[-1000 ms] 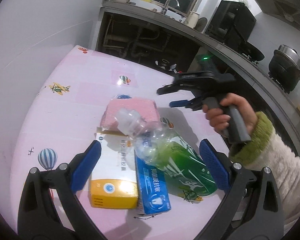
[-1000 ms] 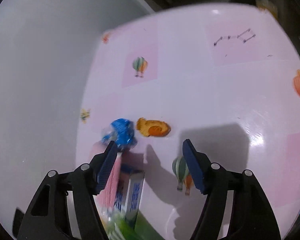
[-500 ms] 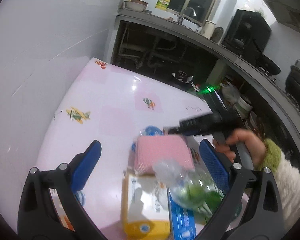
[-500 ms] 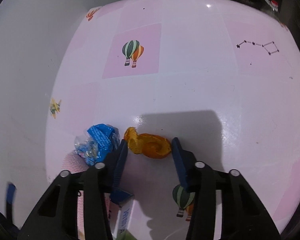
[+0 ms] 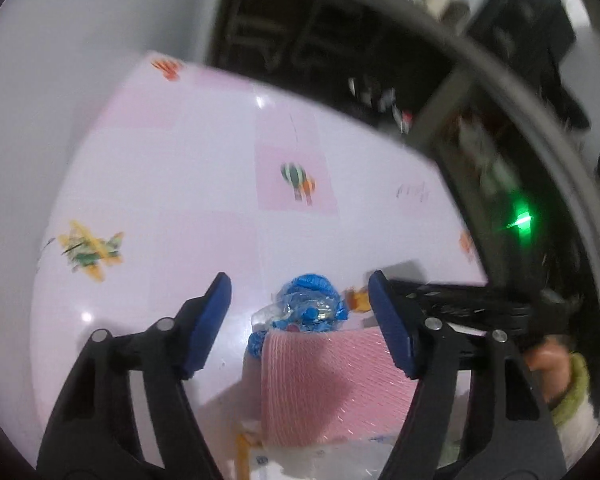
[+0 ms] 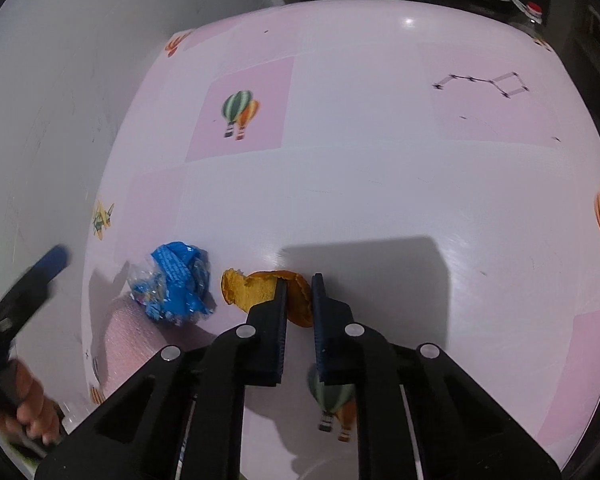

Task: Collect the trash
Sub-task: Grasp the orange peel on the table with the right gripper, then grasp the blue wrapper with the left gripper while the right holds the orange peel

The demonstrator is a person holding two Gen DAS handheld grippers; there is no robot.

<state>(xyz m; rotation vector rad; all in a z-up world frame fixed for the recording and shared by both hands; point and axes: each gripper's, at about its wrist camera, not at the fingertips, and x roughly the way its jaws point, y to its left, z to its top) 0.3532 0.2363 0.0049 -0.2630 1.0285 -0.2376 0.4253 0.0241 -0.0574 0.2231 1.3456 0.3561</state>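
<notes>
A piece of orange peel [image 6: 256,292] lies on the pink table [image 6: 380,160]. My right gripper [image 6: 300,282] has its fingers closed on the peel's right end. A crumpled blue wrapper [image 6: 176,280] lies just left of the peel. In the left wrist view my left gripper [image 5: 300,286] is open and hovers over the blue wrapper [image 5: 308,304], which sits between its fingers, with a bit of the peel [image 5: 358,300] beside the right finger. The right gripper's body [image 5: 480,308] reaches in from the right.
A pink sponge cloth [image 5: 332,384] lies right behind the wrapper, with a yellow and white box [image 5: 256,452] under it. A grey wall [image 6: 60,80] borders the table's left side. A dark counter with shelves [image 5: 340,40] stands beyond the far edge.
My right gripper has closed from open onto the orange peel. My left gripper has moved forward past the bottle and boxes to above the blue wrapper and narrowed somewhat.
</notes>
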